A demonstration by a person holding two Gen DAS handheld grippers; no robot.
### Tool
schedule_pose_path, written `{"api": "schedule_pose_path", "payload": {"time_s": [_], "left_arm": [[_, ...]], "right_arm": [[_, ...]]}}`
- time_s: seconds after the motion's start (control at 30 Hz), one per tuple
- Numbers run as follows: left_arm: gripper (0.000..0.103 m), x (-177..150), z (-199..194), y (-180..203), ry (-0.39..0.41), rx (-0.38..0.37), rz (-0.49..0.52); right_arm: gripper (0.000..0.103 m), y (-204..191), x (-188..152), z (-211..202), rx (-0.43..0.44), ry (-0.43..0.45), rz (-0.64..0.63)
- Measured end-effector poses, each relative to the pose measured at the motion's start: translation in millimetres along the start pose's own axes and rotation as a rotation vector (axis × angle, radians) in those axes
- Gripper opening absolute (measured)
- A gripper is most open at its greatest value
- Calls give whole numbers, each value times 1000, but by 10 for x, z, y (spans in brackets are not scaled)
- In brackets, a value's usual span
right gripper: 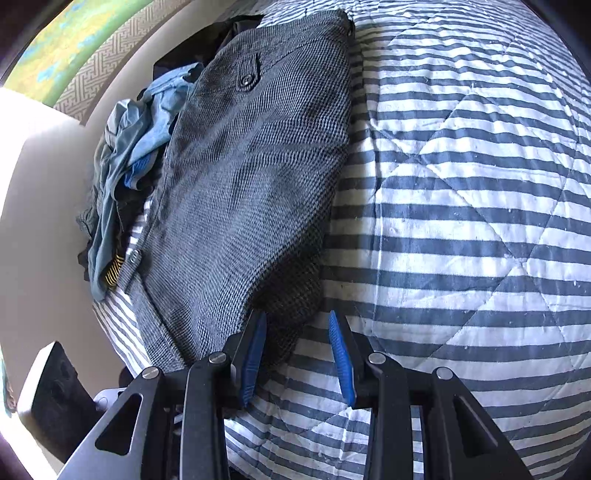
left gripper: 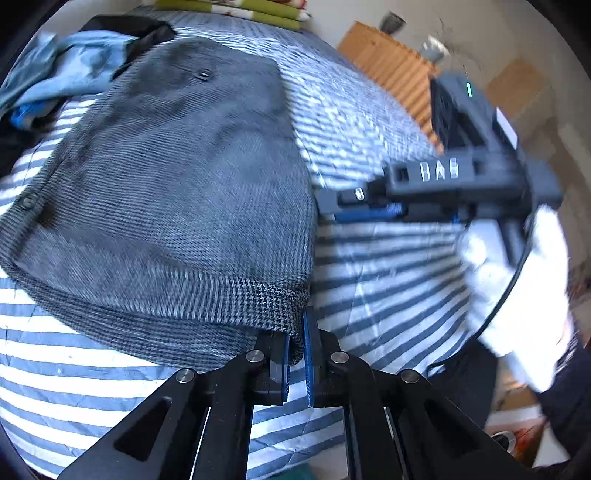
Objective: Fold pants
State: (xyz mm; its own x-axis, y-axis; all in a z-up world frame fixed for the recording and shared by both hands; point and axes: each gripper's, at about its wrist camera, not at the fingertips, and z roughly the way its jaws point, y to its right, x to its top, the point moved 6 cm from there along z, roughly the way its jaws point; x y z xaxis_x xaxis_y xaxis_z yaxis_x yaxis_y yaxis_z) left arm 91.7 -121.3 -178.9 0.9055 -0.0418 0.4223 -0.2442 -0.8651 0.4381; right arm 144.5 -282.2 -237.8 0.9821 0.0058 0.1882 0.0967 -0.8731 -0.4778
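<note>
Pants (left gripper: 166,192) lie folded beside crumpled blue clothes (left gripper: 62,77) on striped quilt (right gripper: 461,221).

text: raised white letters, blurred, read roughly "DAS" | on: dark body of right gripper (left gripper: 364,206) | view: left wrist | elsewhere: none legible

Pants (right gripper: 243,192) on quilt (right gripper: 461,206); clothes heap (right gripper: 129,155) left, touching; folded blankets (left gripper: 236,13) behind.

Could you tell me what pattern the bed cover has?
Blue-grey and white stripes on the bed cover, clearest in the right wrist view.
</note>
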Motion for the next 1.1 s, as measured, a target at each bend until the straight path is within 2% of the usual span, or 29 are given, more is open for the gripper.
{"api": "schedule_pose_path", "payload": {"time_s": [0.17,0.27,0.33,0.43,0.53,0.63,0.77,0.87,0.97,1.03,1.1], "left_arm": [[5,195,-413,-136,56,-48,-43],[5,255,-508,-176,46,-78,-55],[5,216,-466,-171,13,-98,-72],[5,81,-375,-143,-26,-128,-73],[4,-179,-138,-99,-100,-116,-51],[4,-389,113,-93,-163,-79,-19],[9,-535,79,-67,-260,-110,0],[9,-479,-245,-27,-192,-80,80],[14,-131,-539,-125,-43,-15,113],[27,147,-607,-337,33,19,69],[28,359,-582,-603,82,74,23]], "right_arm": [[32,-22,89,23,43,2,46],[32,-109,109,82,33,-3,30],[21,-154,107,135,9,-12,11],[12,-168,97,159,-39,-15,-23],[9,-108,97,127,-107,-4,-60],[9,-15,74,168,-131,-32,-55],[12,-17,23,149,-202,-73,-123],[12,-81,75,-111,-210,17,-144],[12,-283,121,-331,-134,143,-166],[12,-392,131,-297,-86,157,-164],[12,-493,88,-146,-78,130,-189]]}}
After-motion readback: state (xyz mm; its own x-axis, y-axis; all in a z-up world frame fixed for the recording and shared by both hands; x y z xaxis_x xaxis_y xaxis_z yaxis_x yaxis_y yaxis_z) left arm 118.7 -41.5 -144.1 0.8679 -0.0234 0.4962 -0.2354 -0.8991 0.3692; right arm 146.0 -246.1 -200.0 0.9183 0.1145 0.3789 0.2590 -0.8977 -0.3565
